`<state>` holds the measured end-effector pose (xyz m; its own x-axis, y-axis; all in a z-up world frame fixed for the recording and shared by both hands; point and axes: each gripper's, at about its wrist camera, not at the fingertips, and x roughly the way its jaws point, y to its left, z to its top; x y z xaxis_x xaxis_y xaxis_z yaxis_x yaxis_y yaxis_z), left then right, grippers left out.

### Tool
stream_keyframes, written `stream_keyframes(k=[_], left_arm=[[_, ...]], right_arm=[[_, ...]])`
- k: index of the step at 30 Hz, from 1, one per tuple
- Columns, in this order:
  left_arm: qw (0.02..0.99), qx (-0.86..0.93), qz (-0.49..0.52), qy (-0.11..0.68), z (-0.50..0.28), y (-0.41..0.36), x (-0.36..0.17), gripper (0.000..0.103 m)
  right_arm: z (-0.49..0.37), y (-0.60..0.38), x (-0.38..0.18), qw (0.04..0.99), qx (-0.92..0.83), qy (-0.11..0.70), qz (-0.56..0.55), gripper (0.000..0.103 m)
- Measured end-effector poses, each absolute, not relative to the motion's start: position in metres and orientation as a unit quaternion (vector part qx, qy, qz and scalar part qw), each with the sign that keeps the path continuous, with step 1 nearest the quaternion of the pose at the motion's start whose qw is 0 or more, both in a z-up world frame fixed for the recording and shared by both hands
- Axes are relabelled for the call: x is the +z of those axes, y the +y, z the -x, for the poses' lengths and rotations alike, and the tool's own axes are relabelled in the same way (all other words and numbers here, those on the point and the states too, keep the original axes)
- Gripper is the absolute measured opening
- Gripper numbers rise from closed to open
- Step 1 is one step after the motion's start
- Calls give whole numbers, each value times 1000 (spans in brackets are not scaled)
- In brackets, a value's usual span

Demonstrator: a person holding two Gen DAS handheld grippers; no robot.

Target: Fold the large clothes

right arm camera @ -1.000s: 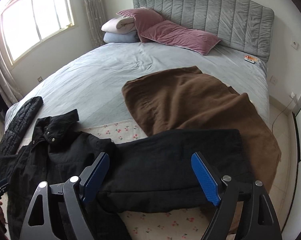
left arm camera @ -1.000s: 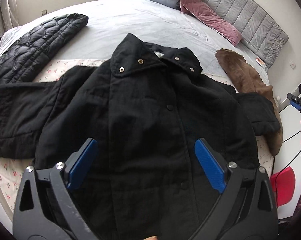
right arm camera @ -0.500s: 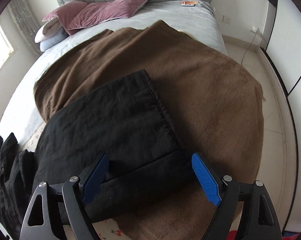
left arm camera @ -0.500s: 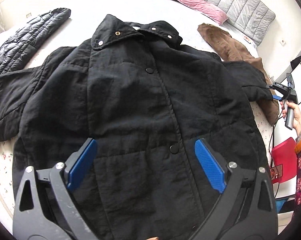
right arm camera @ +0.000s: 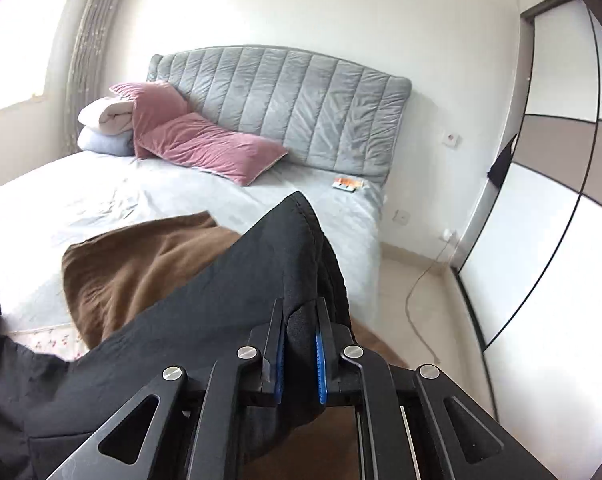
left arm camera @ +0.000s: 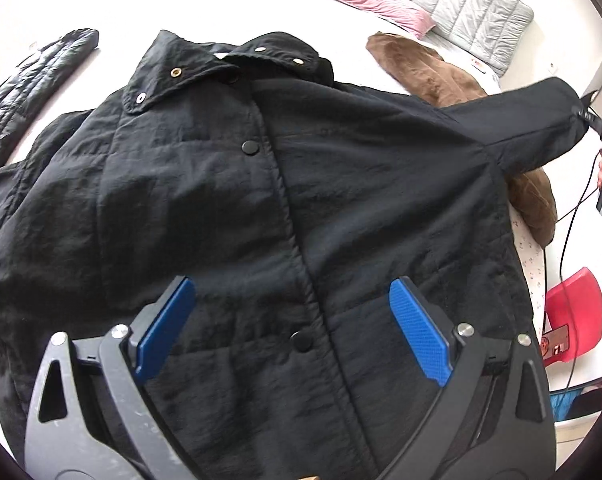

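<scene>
A large black jacket [left arm camera: 229, 184] lies front-up on the bed, collar toward the headboard, snaps closed down the middle. My left gripper [left arm camera: 293, 320] is open and hovers just above its lower front, holding nothing. My right gripper [right arm camera: 299, 344] is shut on the cuff of the jacket's right sleeve [right arm camera: 261, 280] and holds it lifted off the bed. In the left wrist view that sleeve [left arm camera: 533, 120] stretches up to the right gripper [left arm camera: 593, 116] at the right edge.
A brown blanket [right arm camera: 141, 256] lies under the lifted sleeve. A black quilted jacket [left arm camera: 25, 84] lies at the bed's far left. Pink pillows [right arm camera: 205, 144] and folded bedding sit at the grey headboard [right arm camera: 301, 100]. A red stool [left arm camera: 573, 312] and a wardrobe [right arm camera: 541, 240] stand right of the bed.
My right gripper closed on the sleeve cuff and lifted it off the brown blanket. My left gripper moved in over the jacket's lower front, still open.
</scene>
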<state>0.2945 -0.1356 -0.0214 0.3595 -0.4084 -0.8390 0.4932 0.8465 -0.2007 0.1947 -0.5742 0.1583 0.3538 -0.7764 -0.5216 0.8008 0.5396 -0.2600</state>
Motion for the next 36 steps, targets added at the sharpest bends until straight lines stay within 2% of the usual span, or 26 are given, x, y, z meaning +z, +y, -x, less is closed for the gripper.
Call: stream_keyframes(k=[3, 5, 6, 7, 9, 11, 13, 15, 20, 28, 33, 36], left_arm=[[810, -297, -44, 503, -287, -151, -33, 98], [800, -304, -51, 515, -281, -159, -44, 98], [794, -305, -57, 523, -279, -162, -49, 98], [789, -306, -65, 529, -277, -164, -52, 98], [786, -305, -88, 530, -276, -163, -54, 98], [796, -293, -103, 519, -279, -158, -48, 98], [810, -277, -105, 506, -284, -146, -37, 98], [822, -262, -92, 498, -290, -130, -26, 98], [835, -226, -33, 501, -299, -70, -9, 98], [870, -122, 4, 478, -303, 50, 20, 98], [877, -27, 18, 479, -319, 161, 20, 98], [875, 32, 79, 477, -336, 242, 7, 98]], right_arm=[[-195, -586, 150, 795, -517, 316, 15, 12], [-193, -596, 120, 772, -531, 349, 4, 21], [-190, -604, 103, 757, -533, 379, -11, 29], [-187, -609, 83, 740, -530, 414, -26, 31], [-179, -614, 57, 734, -506, 451, -45, 31], [-170, -603, 56, 744, -496, 445, -47, 34], [-169, -588, 70, 769, -475, 423, -66, 52], [-178, -567, 87, 802, -429, 407, -83, 58], [-222, -498, 113, 860, -309, 393, -99, 66], [-252, -425, 110, 882, -188, 404, -154, 75], [-257, -386, 101, 882, -166, 422, -132, 75], [-260, -372, 90, 877, -159, 434, -130, 75]])
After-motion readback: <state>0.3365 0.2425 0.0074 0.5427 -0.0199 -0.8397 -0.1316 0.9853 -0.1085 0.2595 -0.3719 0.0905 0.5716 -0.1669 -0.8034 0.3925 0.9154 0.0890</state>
